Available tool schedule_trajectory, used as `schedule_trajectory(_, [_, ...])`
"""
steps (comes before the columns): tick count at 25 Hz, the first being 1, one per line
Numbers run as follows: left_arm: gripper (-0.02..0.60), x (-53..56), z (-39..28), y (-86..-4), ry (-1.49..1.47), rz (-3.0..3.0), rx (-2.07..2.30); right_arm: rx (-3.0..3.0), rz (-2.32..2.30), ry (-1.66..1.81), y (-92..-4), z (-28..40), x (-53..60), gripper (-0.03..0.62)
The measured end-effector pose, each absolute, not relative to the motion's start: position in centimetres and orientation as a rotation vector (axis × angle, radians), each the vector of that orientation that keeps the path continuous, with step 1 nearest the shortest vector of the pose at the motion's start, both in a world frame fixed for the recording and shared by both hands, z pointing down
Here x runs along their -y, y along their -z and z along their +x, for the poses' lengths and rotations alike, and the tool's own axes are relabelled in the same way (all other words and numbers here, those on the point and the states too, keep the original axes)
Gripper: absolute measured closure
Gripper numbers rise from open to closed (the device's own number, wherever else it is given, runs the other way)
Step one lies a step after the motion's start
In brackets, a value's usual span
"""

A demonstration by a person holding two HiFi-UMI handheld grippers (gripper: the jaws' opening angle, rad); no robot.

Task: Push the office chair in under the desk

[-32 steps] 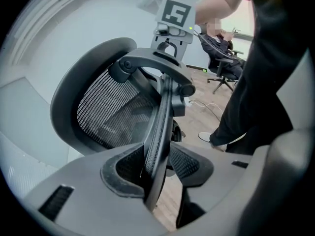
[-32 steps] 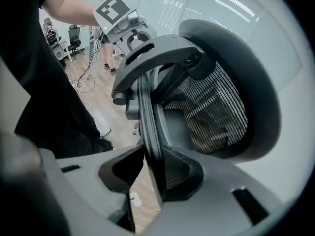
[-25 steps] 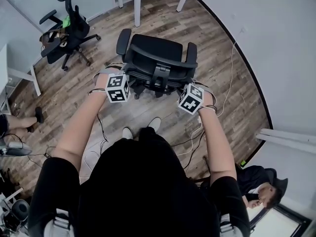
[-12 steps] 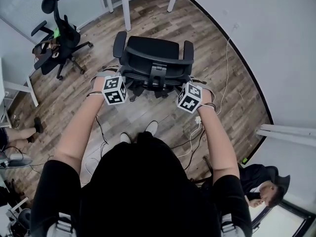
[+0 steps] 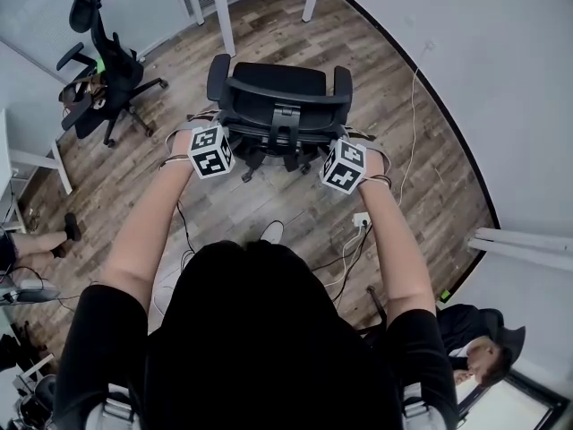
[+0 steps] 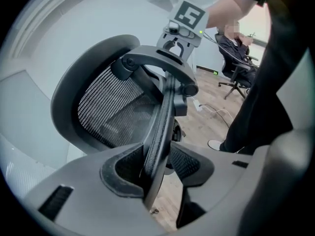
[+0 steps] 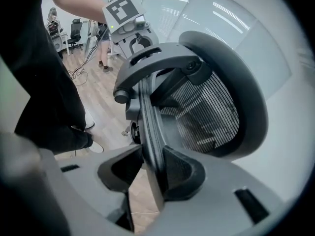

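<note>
Wooden floor, office chair backrest edge clamped in left gripper

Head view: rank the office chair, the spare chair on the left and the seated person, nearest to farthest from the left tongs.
1. The office chair, straight ahead; its backrest rim is gripped in the left tongs.
2. The spare chair, upper left, apart from it.
3. The seated person, lower right corner, clearly farthest.

The desk runs off the top edge, only legs showing.
</note>
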State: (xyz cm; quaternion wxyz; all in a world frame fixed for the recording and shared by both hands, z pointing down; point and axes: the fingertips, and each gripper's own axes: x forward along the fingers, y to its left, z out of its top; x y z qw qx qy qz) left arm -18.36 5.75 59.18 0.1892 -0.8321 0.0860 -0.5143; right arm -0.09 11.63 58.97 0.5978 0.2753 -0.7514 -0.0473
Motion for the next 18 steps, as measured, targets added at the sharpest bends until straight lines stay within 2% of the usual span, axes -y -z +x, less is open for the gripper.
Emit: schedule_trajectory(18, [0.416,2.2,-11.8,-59.4,1.44,-2.353,-0.283,1.719,0.665,0.145,-59.1,6.7,-3.0,0.453])
